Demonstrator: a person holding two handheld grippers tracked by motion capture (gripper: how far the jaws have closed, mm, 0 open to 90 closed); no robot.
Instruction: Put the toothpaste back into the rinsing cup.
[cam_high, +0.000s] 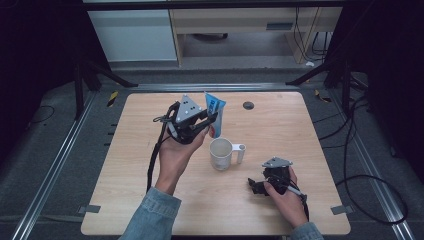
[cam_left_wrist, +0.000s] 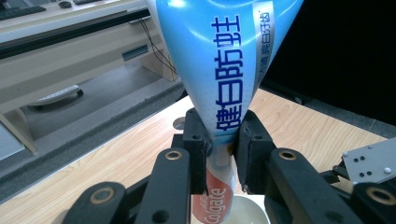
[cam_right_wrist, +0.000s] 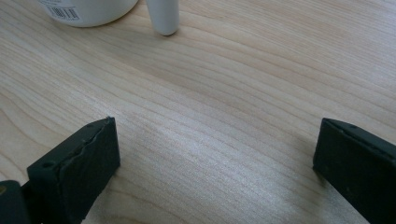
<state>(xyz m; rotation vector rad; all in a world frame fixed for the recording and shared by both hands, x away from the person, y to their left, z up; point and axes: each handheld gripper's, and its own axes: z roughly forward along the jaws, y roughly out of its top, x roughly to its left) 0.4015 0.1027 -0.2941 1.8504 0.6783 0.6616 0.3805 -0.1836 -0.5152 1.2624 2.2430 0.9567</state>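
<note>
Two grippers work over a pale wooden table (cam_high: 150, 200), and just one carries anything: the left gripper (cam_high: 202, 125) has its jaws clamped on a blue and white Colgate toothpaste tube (cam_high: 215, 114), held upright with the red cap end pointing down at the white mug (cam_high: 221, 153), which stands just at the tube's 6 o'clock. That hold reads as lining the tube up to be lowered cap-first into the mug, so that it would stand leaning on the rim. The right gripper (cam_high: 259, 186) rests low on the table at the mug's 4 o'clock, jaws spread wide with nothing between them, probably parked clear or ready to steady the mug by its handle (cam_high: 240, 152). The left gripper view shows the pads pinching the tube's narrow lower part, the printed lettering, and the mug's rim (cam_left_wrist: 247, 205) right beneath the cap. The right gripper view gives bare wood grain between its jaws and a barcode label (cam_right_wrist: 63, 11) low on the mug's wall.
</note>
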